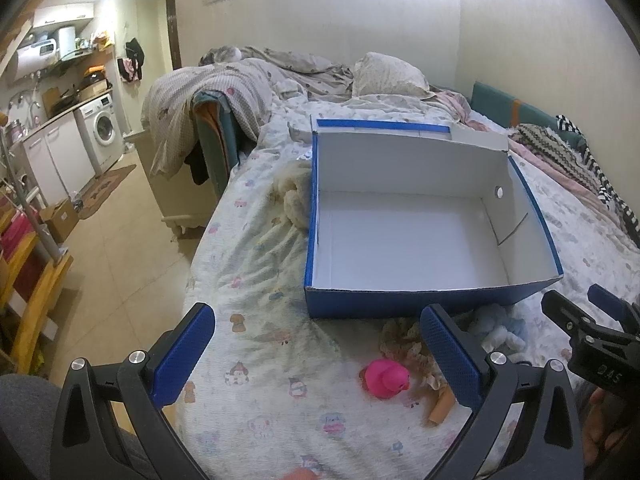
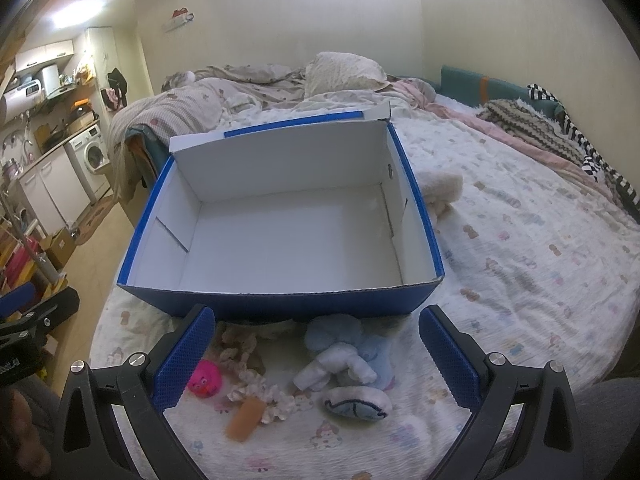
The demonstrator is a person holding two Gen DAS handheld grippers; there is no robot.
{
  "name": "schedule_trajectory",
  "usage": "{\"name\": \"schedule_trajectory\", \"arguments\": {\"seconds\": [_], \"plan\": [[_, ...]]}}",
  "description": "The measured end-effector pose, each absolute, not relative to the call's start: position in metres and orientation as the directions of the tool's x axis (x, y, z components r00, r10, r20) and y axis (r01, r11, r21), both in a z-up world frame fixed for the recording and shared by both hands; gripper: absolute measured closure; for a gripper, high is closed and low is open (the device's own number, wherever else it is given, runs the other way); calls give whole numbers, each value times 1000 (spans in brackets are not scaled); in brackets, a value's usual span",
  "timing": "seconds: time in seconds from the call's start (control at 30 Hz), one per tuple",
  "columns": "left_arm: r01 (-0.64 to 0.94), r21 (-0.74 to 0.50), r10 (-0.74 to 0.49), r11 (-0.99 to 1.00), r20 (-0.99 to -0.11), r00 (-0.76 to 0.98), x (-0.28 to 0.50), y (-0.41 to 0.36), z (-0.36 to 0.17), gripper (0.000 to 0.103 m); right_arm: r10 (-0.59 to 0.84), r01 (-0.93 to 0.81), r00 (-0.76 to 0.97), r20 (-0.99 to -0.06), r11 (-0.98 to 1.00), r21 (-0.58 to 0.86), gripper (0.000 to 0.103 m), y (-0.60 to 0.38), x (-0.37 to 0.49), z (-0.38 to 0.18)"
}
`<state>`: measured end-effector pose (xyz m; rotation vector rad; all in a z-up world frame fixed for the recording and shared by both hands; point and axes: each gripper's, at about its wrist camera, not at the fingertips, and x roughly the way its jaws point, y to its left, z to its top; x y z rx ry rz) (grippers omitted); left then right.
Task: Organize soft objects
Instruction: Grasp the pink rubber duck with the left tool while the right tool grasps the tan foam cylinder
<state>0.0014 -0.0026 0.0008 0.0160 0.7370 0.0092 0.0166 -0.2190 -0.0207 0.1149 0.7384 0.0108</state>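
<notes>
An empty blue cardboard box (image 1: 440, 302) (image 2: 280, 300) with white inside sits on the bed. In front of it lie soft toys: a pink duck (image 1: 386, 378) (image 2: 205, 378), a beige crocheted piece (image 2: 256, 394) with an orange tube (image 2: 245, 422), a blue-and-white plush (image 2: 348, 354) and a small white-blue pouch (image 2: 358, 402). A cream plush (image 1: 294, 196) (image 2: 440, 188) rests beside the box. My left gripper (image 1: 318, 356) is open above the duck. My right gripper (image 2: 316, 360) is open over the toy pile, and shows at the right edge of the left wrist view (image 1: 576, 312).
The bed sheet (image 2: 520, 260) carries a cartoon print. Rumpled duvet and pillow (image 1: 384, 74) lie at the far end, striped blankets (image 1: 560, 148) along the wall. The bed's left edge drops to a tiled floor (image 1: 120, 260) with a washing machine (image 1: 102, 128) and cabinets.
</notes>
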Motion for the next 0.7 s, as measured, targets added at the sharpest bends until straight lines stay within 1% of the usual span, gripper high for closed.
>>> {"name": "schedule_trajectory", "arguments": {"seconds": [0.2,0.27,0.4,0.5,0.6,0.67,0.7], "plan": [[-31,18,35,999,-718,696,11,2,-6,0,68,46,724,-686,988,146,0,-225,21,-22],[-40,39,56,998,-749,660,20,2,-12,0,84,56,712,-697,983,176,0,-229,23,-23],[-36,11,28,999,-855,517,45,2,-38,1,132,86,664,-736,964,251,0,-241,29,-33],[-11,-38,-31,999,-916,399,62,-7,-65,5,159,113,627,-763,950,291,0,-248,33,-41],[10,-69,-69,998,-943,325,71,-20,-83,7,176,135,600,-780,939,316,0,-252,35,-49],[17,-89,-90,996,-957,274,75,-31,-97,11,183,144,585,-790,935,323,0,-253,36,-52],[14,-98,-98,995,-960,261,76,-34,-101,15,185,145,580,-793,935,325,0,-253,37,-55]]}}
